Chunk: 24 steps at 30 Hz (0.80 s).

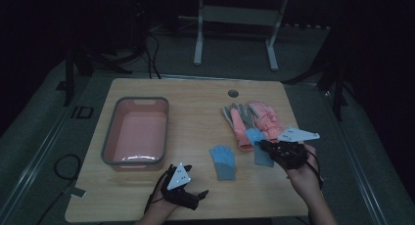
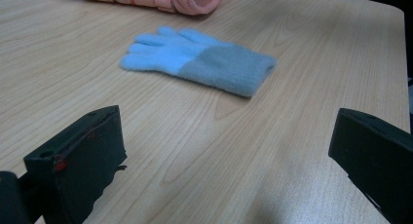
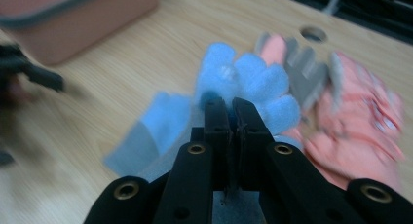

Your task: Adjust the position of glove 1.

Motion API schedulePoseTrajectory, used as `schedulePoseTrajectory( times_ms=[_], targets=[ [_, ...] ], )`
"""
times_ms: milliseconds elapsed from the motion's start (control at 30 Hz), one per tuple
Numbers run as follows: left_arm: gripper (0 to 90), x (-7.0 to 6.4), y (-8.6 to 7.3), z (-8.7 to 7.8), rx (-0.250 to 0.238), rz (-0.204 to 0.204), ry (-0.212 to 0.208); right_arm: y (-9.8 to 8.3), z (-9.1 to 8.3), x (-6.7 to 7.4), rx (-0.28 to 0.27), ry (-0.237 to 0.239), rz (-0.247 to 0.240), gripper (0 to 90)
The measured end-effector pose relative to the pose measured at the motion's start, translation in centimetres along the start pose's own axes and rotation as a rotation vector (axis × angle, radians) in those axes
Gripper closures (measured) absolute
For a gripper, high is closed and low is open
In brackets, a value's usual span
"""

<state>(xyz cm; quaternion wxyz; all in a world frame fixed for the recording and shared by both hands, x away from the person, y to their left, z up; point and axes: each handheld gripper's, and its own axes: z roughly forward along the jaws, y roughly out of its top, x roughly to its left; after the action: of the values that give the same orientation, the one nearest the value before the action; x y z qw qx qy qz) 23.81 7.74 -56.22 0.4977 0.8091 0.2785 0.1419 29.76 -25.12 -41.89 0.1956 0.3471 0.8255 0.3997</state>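
A blue glove with a grey cuff [image 1: 223, 162] [image 2: 199, 61] lies flat on the wooden table [image 1: 195, 112], fingers pointing away from me. To its right, a second blue glove [image 1: 255, 136] [image 3: 253, 83] is lifted a little off the table, with my right gripper [image 1: 263, 146] [image 3: 231, 104] shut on it; its fingers stick up past the jaws. My left gripper [image 1: 195, 180] [image 2: 229, 136] rests low near the front edge, open and holding nothing, facing the flat blue glove from a short way off.
A pink basin with a grey rim [image 1: 110, 132] [image 3: 73, 24] stands at the left of the table. Pink and grey gloves [image 1: 266, 118] [image 3: 350, 121] lie in a heap at the right, just beyond the lifted glove. A round hole [image 1: 233, 93] sits near the far edge.
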Motion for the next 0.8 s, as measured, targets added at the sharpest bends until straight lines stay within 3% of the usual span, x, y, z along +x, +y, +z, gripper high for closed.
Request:
schedulePoseTrajectory(
  times_ms=[67, 233, 433, 567, 800],
  targets=[
    [0.0, 0.0, 0.0, 0.0, 0.003, 0.001, -0.001, 0.8, 0.7, 0.8, -0.005, 0.015, -0.023, 86.0],
    [0.0, 0.0, 0.0, 0.0, 0.004, 0.005, -0.002, 1.4, 3.1, 2.5, 0.025, 0.043, -0.024, 86.0],
    [0.0, -0.1, 0.0, 0.0, 0.004, 0.008, -0.003, 0.7, 6.6, 4.1, 0.073, 0.074, -0.023, 86.0],
    [0.0, -0.1, 0.0, 0.0, 0.004, 0.012, -0.005, -0.1, 8.5, 4.9, 0.115, 0.059, -0.021, 85.9],
    [0.0, -0.1, 0.0, 0.0, -0.002, 0.011, -0.006, -1.3, 10.1, 5.8, 0.155, 0.062, -0.007, 85.8]
  ],
)
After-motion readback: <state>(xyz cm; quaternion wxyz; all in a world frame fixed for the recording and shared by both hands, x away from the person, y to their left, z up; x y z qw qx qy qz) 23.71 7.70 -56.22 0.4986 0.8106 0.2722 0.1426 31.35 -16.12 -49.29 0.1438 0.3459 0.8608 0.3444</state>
